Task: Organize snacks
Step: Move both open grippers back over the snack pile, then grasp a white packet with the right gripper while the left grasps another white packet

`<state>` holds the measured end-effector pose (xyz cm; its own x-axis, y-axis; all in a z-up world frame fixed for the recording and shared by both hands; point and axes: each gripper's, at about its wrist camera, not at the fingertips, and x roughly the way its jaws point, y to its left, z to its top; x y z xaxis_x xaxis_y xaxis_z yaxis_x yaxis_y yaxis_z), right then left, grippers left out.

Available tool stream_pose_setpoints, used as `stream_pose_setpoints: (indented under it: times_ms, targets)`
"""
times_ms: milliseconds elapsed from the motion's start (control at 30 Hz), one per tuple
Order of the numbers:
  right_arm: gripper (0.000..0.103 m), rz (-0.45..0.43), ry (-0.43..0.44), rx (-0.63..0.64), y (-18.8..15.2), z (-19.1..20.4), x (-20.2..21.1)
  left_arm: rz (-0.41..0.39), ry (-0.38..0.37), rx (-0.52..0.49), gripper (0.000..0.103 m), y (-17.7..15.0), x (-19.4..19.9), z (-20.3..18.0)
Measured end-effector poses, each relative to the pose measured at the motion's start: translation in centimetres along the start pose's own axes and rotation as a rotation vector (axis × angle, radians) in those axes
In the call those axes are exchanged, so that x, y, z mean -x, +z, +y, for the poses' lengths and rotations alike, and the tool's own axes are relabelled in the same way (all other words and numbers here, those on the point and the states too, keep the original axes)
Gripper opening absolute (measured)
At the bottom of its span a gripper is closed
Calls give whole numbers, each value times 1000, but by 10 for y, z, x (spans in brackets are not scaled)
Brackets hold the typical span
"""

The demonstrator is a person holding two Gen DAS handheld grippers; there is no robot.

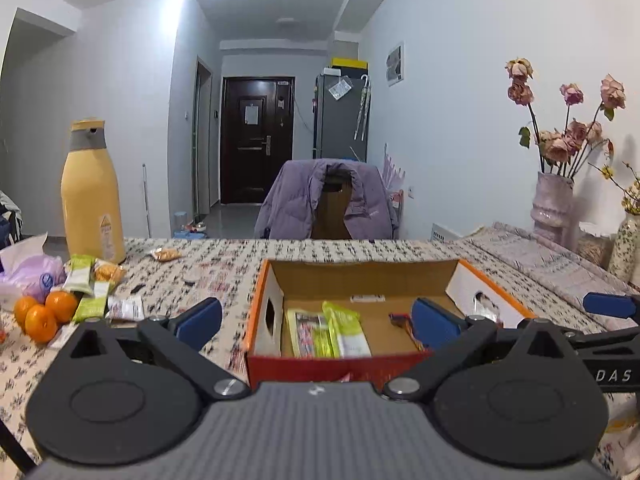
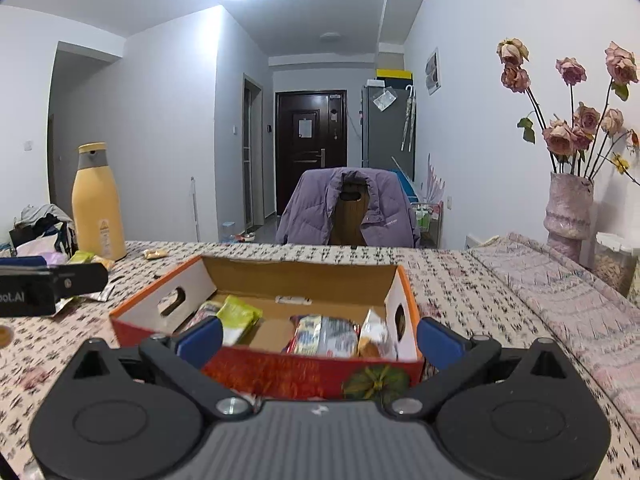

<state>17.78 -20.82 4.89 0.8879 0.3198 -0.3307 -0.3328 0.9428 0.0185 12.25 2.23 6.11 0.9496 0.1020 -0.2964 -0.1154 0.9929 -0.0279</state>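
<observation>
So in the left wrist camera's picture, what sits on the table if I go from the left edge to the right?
Oranges → loose snack packets beside the yellow bottle → open cardboard box holding snacks → pink vase of dried roses → speckled vase at the edge.

Left tool [image 1: 318,322] black with blue pads, silver screws, right tool [image 2: 320,338] alike, grey ribbed body

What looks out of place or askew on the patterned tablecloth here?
Several snack packets lie in a loose heap beside three oranges, outside the open orange cardboard box. One small orange-filled packet lies alone near the tall yellow bottle. Nothing looks spilled or damaged.
</observation>
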Motion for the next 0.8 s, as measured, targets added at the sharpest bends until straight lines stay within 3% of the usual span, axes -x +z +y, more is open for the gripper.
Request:
stream_pose_setpoints:
  times_ms: [800]
  targets:
    - [103,183,78,25,-91,28,67,163,-27,13,103,-93,67,11]
